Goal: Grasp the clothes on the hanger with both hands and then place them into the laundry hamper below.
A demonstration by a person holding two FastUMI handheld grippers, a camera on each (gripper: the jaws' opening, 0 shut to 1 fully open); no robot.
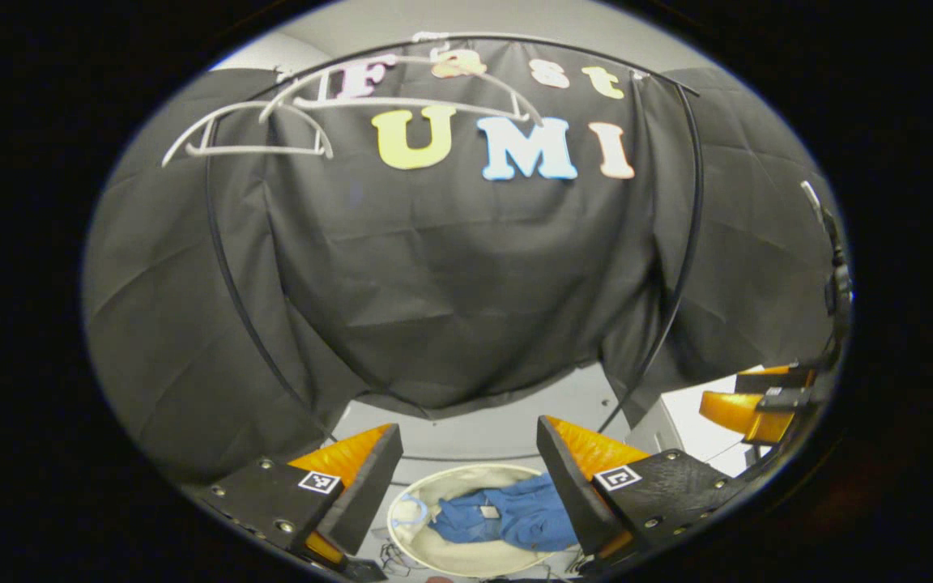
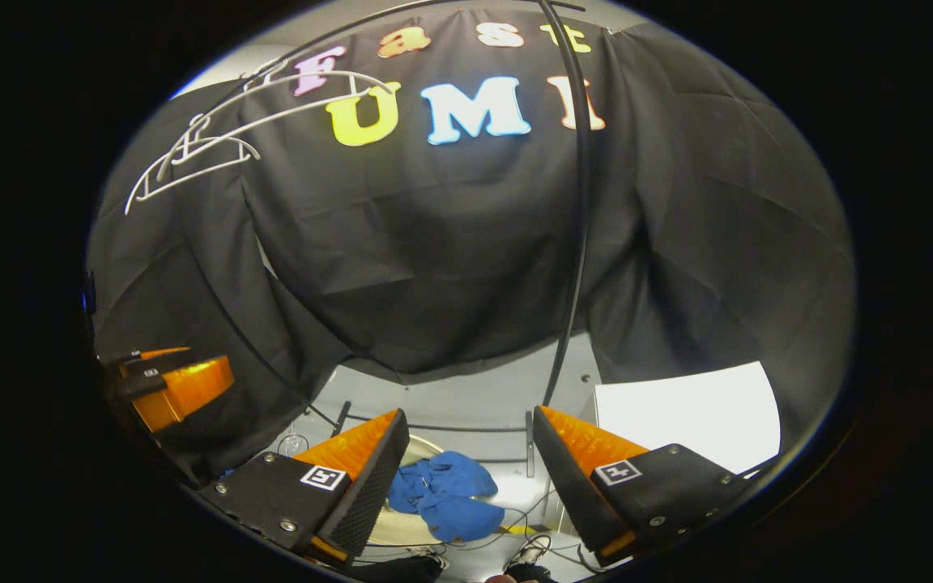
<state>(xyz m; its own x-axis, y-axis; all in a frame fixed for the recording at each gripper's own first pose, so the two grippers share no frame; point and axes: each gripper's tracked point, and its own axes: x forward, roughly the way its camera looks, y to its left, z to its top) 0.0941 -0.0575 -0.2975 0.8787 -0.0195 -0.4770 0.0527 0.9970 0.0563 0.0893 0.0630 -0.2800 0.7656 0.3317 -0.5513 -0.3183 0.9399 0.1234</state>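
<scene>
Looking along your left gripper (image 1: 466, 478), you find its fingers spread wide with nothing between them; directly below the gap lies the round, pale laundry hamper (image 1: 434, 551), and the blue clothes (image 1: 515, 514) rest inside it, toward its right rim. Your right gripper (image 2: 466, 478) is likewise spread and empty, and in its view the blue clothes (image 2: 444, 492) lie heaped at the hamper's (image 2: 402, 525) right rim, partly draped over it, with thin cables (image 2: 515, 518) trailing on the pale floor (image 2: 466, 397) beside it. Each gripper also appears at the edge of the other's view: the right one (image 1: 762, 401) at the far right, the left one (image 2: 167, 385) at the far left. Higher up, two bare white hangers (image 1: 272, 129) hang from the curved black rail (image 1: 689, 186) before the booth's black cloth wall (image 1: 466, 283); the right gripper view shows the same hangers (image 2: 199, 150) at its upper left.
</scene>
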